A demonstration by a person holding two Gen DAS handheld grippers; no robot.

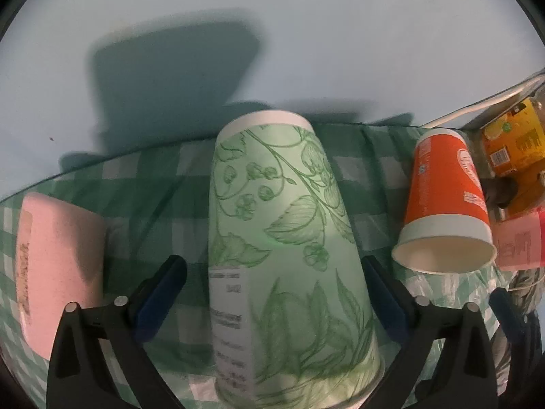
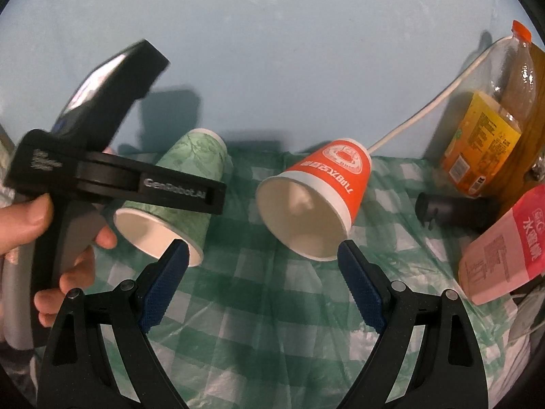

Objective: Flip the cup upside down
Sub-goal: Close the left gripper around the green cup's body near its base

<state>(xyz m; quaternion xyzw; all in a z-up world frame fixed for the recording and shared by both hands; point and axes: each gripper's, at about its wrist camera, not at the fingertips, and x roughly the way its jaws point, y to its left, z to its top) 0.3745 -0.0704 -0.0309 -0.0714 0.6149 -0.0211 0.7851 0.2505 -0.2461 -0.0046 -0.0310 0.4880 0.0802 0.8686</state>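
Two paper cups are sitting on the green checked cloth (image 2: 272,306). On the left, the green cup (image 1: 282,238) is standing between the left gripper (image 1: 274,293) fingers, which are spread apart and maybe not touching it. The orange cup (image 2: 316,197) is sitting further right, ahead of the right gripper (image 2: 262,283), whose fingers are wide apart. One juice bottle (image 2: 487,129) and one pink carton (image 2: 504,248) are waiting at the far right.

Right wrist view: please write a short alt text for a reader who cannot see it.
An orange paper cup lies on its side on a green checked tablecloth, mouth toward the open right gripper. At left, a hand holds the left gripper over a tilted green floral paper cup.
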